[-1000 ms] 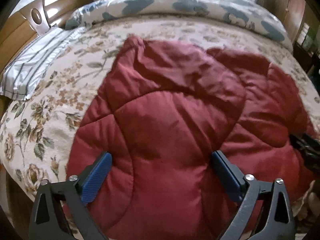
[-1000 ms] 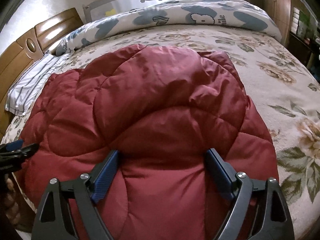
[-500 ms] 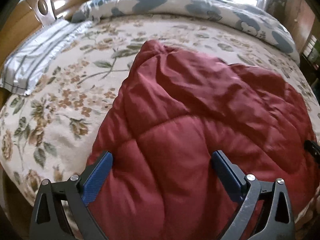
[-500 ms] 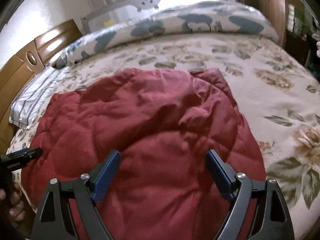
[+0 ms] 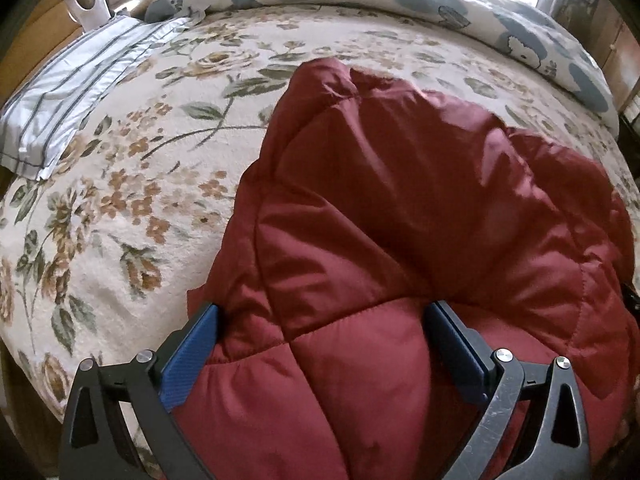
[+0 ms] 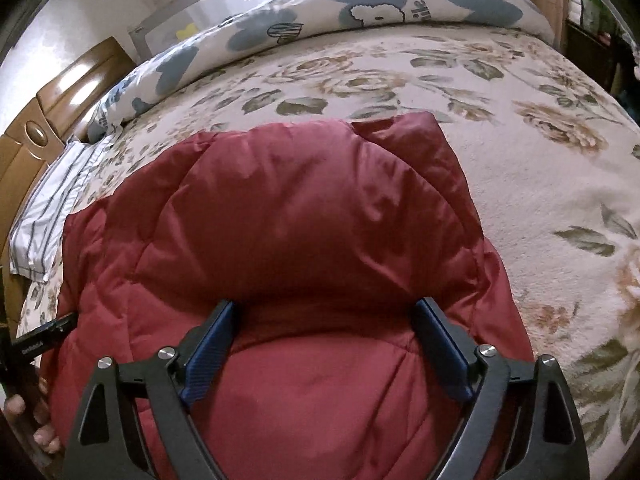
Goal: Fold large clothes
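Note:
A dark red quilted jacket (image 5: 420, 208) lies bunched on the flowered bedspread (image 5: 132, 184), its far corner standing up in a peak. My left gripper (image 5: 320, 310) is open, its blue fingers (image 5: 192, 356) spread wide over the jacket's near left edge. The same jacket (image 6: 304, 216) fills the right wrist view as a puffy folded mound. My right gripper (image 6: 325, 306) is open too, both fingers resting against the near padding. The left gripper's tip (image 6: 44, 336) and the person's hand (image 6: 24, 412) show at the jacket's left side.
A striped white pillow (image 5: 76, 92) lies at the left by the wooden headboard (image 6: 48, 120). A rolled blue-and-white duvet (image 6: 360, 12) runs along the far side of the bed. Bare bedspread (image 6: 560, 168) stretches right of the jacket.
The jacket has drawn in and sits more bunched, leaving more bedspread bare on its left. Both views have shifted over the near edge. Both grippers stay open.

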A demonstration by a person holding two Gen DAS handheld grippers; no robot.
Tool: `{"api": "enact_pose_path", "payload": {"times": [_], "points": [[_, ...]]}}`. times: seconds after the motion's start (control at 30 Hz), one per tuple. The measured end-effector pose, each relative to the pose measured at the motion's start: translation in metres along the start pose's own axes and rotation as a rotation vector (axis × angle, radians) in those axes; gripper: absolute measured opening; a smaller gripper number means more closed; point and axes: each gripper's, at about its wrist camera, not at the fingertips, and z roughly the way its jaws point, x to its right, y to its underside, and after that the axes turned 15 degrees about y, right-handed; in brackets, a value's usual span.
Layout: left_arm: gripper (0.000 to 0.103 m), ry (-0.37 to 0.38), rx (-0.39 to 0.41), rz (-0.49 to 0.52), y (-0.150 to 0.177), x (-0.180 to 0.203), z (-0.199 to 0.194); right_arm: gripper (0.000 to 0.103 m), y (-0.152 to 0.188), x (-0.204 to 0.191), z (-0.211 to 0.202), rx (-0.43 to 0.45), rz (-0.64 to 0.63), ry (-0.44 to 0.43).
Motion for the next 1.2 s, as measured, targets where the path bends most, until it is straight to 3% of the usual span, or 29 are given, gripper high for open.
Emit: {"api": "enact_pose_path", "payload": {"times": [0.33,0.47,0.53,0.7,0.8,0.83,0.87,0.9,0.97,1.1,1.2], "points": [[0.100,0.043,0.075,0.037,0.042,0.008,-0.056,0.092,0.000,-0.002,-0.002,-0.001,-0.010,0.001],[0.101,0.048,0.076,0.010,0.024,-0.002,-0.058,0.091,-0.006,0.012,-0.023,0.071,0.027,-0.021],[0.101,0.054,0.074,-0.032,0.008,-0.015,-0.053,0.091,-0.012,0.029,-0.028,0.108,0.069,0.023],[0.101,0.161,0.003,-0.119,-0.028,-0.037,-0.018,0.091,-0.033,0.068,0.006,0.012,0.183,0.031],[0.095,0.214,-0.051,-0.131,-0.041,-0.044,0.005,0.091,-0.043,0.077,0.028,-0.056,0.216,-0.060],[0.079,0.235,-0.058,-0.129,-0.045,-0.045,0.009,0.079,-0.045,0.077,0.035,-0.081,0.221,-0.108],[0.063,0.254,-0.065,-0.126,-0.048,-0.046,0.013,0.051,-0.046,0.076,0.038,-0.095,0.221,-0.125],[0.056,0.254,-0.063,-0.119,-0.049,-0.045,0.013,0.041,-0.046,0.073,0.038,-0.105,0.207,-0.112],[0.028,0.238,-0.047,-0.086,-0.052,-0.042,0.006,0.018,-0.048,0.066,0.025,-0.073,0.176,-0.114],[0.018,0.277,0.020,-0.098,-0.059,-0.050,-0.014,0.014,-0.053,0.063,-0.005,0.021,0.184,-0.120],[0.018,0.255,0.006,-0.099,-0.055,-0.056,-0.004,0.013,-0.060,0.057,0.006,0.010,0.162,-0.072]]}}
